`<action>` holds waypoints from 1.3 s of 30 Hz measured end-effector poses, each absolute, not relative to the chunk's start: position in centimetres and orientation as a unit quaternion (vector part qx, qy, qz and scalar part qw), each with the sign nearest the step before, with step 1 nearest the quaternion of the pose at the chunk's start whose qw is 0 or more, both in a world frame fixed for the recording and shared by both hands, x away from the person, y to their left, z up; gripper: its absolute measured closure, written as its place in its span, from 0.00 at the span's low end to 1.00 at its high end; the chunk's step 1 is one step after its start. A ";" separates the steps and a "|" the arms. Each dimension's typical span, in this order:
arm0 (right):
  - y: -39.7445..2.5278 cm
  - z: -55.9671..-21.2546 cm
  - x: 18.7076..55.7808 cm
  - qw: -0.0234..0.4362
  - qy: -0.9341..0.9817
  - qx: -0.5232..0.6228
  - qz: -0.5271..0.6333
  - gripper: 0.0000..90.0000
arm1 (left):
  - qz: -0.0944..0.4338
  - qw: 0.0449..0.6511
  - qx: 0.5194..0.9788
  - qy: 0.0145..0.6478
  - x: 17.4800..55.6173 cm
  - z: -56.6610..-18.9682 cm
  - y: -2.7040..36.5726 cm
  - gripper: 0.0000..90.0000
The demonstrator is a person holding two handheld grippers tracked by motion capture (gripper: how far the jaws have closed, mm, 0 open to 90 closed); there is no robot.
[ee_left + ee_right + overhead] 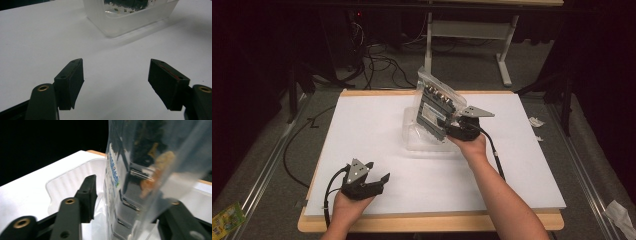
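Note:
A clear plastic bag (434, 107) with a dark grey part and small brass-coloured pieces inside stands tilted over a clear plastic tray (422, 142) at the middle of the white board. My right gripper (453, 125) is shut on the bag's lower right side. In the right gripper view the bag (130, 182) sits between the jaws, the far jaw half hidden behind it, above the tray (67, 182). My left gripper (379, 182) rests open near the front left of the board, holding nothing. The left gripper view has its jaws (116, 75) wide apart, the tray (130, 20) ahead.
The white board (377, 130) lies on a wooden table (427, 222). Cables (377, 65) and a white desk frame (507, 65) are on the floor behind. Paper scraps (536, 121) lie to the right, and a green packet (227, 217) at bottom left.

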State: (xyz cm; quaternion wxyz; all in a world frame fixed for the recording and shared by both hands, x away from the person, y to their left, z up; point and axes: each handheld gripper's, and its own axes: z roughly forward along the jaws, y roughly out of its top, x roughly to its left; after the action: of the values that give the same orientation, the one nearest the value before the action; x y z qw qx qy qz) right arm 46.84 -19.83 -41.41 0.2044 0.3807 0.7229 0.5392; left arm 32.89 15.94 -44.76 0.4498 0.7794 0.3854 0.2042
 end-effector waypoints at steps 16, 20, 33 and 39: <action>-20.0 -40.6 47.2 0.214 0.714 0.412 0.524 0.14 | 0.204 0.454 0.777 0.385 32.8 -44.7 16.1 0.32; -20.1 -40.5 47.1 0.217 0.715 0.414 0.521 0.15 | 0.204 0.454 0.778 0.384 32.8 -44.7 16.0 0.32; -21.0 -40.0 46.1 0.210 0.720 0.410 0.519 0.10 | 0.203 0.455 0.778 0.383 32.8 -44.6 15.9 0.32; -21.9 -39.8 45.1 0.211 0.717 0.410 0.523 0.05 | 0.204 0.454 0.779 0.381 32.8 -44.6 15.9 0.32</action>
State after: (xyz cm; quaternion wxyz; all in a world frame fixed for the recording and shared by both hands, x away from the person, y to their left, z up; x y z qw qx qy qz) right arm 45.07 -21.89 -39.76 0.2110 0.4099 0.7172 0.5225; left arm 32.80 15.89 -44.63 0.4543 0.7789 0.3814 0.2036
